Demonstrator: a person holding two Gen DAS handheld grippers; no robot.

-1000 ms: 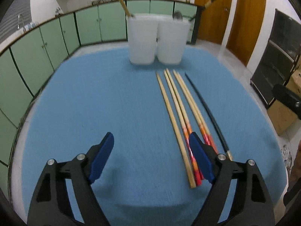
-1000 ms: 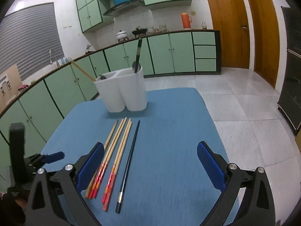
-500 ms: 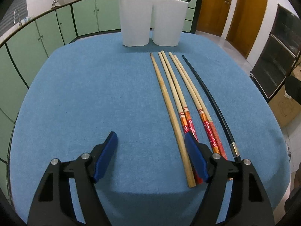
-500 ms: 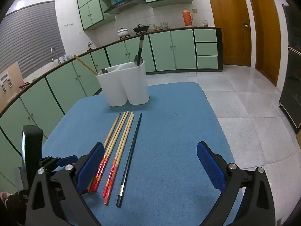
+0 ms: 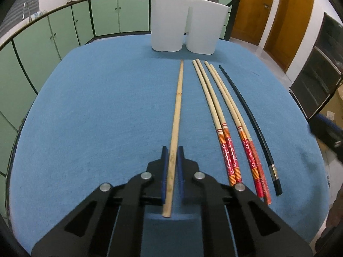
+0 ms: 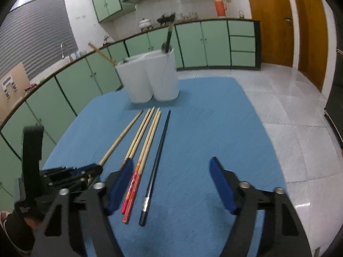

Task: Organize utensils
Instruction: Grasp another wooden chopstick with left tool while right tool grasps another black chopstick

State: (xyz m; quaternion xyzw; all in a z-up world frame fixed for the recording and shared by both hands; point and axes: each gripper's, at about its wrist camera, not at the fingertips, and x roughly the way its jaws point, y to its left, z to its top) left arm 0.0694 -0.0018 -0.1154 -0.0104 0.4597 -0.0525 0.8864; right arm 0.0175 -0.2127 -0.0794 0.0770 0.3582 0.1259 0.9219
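Observation:
My left gripper (image 5: 171, 150) is shut on the thick end of a plain wooden chopstick (image 5: 176, 109), which points toward the white two-part holder (image 5: 186, 23). To its right lie several red-ended chopsticks (image 5: 227, 128) and a black chopstick (image 5: 248, 117) on the blue mat (image 5: 96, 107). In the right wrist view, my right gripper (image 6: 170, 173) is open above the red-ended chopsticks (image 6: 145, 141) and black chopstick (image 6: 159, 147). The left gripper (image 6: 94, 169) shows there, holding the plain chopstick (image 6: 122, 137). The holder (image 6: 150, 77) has a wooden stick and a black ladle in it.
Green cabinets (image 6: 85, 79) curve around the back and left. Wooden doors (image 6: 272, 21) and white tiled floor (image 6: 289, 111) are to the right. A dark shelf (image 5: 317, 85) stands past the table's right edge.
My left gripper has shut on the plain wooden chopstick and shifted it left, apart from the others. My right gripper has moved lower and closer to the mat, its jaws a little narrower.

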